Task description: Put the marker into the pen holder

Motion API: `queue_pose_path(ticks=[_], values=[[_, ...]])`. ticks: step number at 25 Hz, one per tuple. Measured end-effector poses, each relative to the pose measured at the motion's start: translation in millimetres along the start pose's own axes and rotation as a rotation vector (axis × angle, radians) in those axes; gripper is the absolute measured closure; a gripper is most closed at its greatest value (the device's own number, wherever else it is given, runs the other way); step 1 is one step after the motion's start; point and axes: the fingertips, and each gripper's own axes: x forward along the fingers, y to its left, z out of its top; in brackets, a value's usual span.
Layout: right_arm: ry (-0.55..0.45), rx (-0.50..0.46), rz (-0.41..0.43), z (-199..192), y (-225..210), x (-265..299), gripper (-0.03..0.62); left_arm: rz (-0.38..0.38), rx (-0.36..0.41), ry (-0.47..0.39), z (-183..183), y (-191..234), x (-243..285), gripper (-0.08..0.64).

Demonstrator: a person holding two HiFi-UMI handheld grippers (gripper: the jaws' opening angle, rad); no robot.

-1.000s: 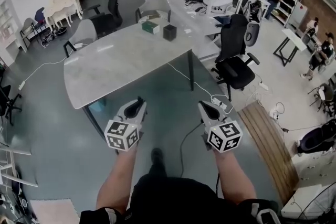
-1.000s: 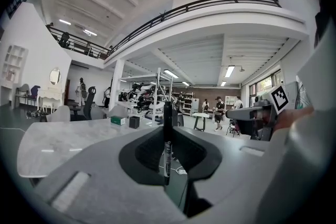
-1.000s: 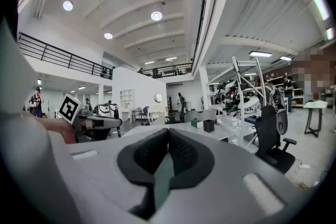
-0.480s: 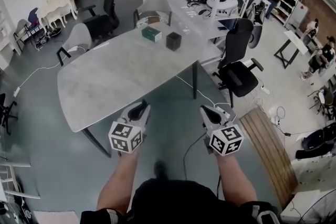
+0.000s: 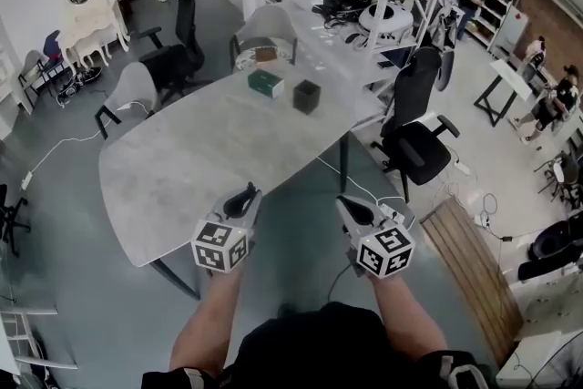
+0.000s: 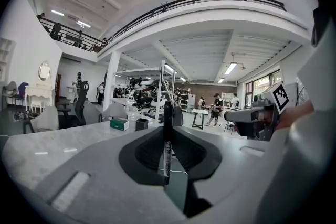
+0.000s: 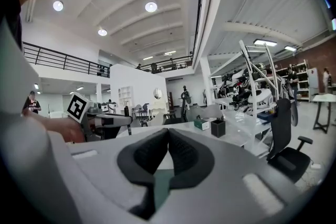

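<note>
A black marker with a white label (image 6: 167, 144) stands upright between the jaws of my left gripper (image 6: 168, 128), which is shut on it. In the head view the left gripper (image 5: 244, 196) hovers over the near edge of the grey table (image 5: 182, 159). The black square pen holder (image 5: 307, 96) stands at the table's far end, well ahead of both grippers; the gripper views show the pen holder (image 6: 142, 124) too, small in the distance (image 7: 218, 127). My right gripper (image 5: 344, 207) is off the table's near right side, its jaws (image 7: 168, 131) shut on nothing.
A green box (image 5: 266, 84) lies just left of the pen holder. A black office chair (image 5: 414, 141) stands right of the table, grey chairs (image 5: 132, 91) at its left and far side. A cluttered bench (image 5: 364, 14) runs behind. People stand at the back.
The person has walked toward the table; its near edge now lies under the left gripper. Both grippers keep their pose, the marker still held.
</note>
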Motion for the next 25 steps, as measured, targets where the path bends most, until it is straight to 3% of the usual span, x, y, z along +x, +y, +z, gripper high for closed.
queue_pose_path(ticks=[13, 25], values=[[-0.008, -0.004, 0.059, 13, -54, 68, 0.589, 0.038, -0.014, 0.011, 3, 49, 69, 0.506], [0.009, 0.031, 0.130, 41, -220, 173, 0.589, 0.073, 0.010, 0.074, 35, 82, 258, 0.506]])
